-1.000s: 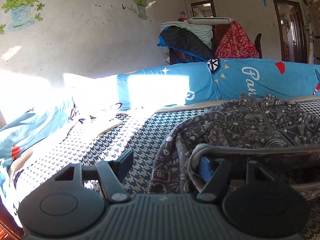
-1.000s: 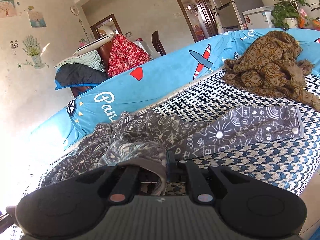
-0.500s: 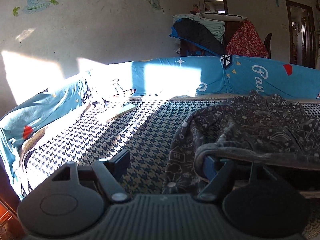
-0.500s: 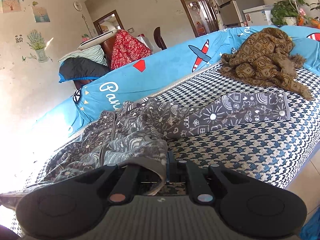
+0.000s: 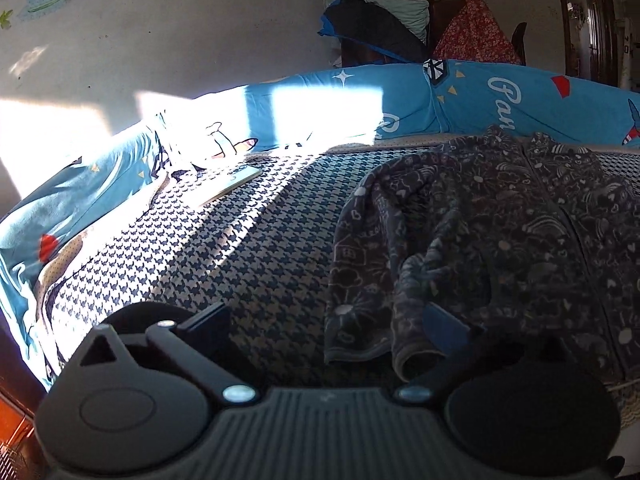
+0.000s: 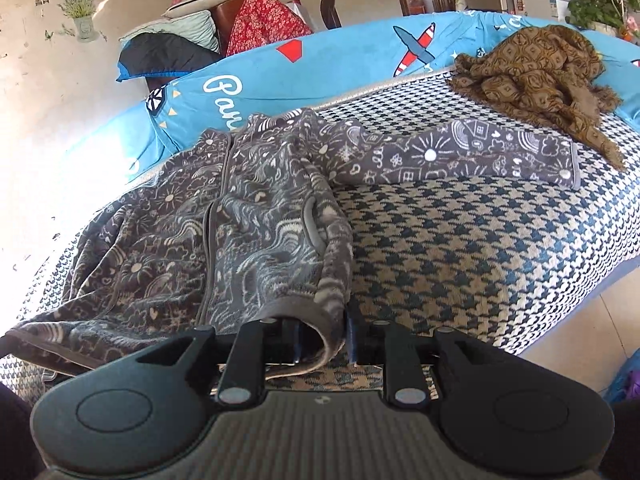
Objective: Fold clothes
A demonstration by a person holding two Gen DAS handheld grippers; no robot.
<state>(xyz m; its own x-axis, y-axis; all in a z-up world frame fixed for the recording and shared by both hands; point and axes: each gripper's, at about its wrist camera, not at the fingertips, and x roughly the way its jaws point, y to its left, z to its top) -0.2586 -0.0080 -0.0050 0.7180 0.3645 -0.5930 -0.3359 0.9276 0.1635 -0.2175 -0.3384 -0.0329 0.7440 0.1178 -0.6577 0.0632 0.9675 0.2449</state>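
With the grey patterned jacket [image 6: 248, 216] laid zip-up on the houndstooth sofa seat [image 6: 460, 248], both grippers let the hem go, left gripper [image 5: 332, 320] spreading wide, right gripper [image 6: 322, 338] parting around the corner, so back straight off to avoid dragging it

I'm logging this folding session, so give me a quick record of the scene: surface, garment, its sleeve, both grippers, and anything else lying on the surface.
surface: houndstooth cover on a sofa with blue cushions
garment: grey patterned zip jacket, spread front up, zipped
sleeve: one sleeve stretched out flat to the side
left gripper: jaws opening wide, jacket hem lying loose between them
right gripper: jaws opening, hem corner between the pads, no longer pinched
other items: brown patterned cloth bunched at the far end
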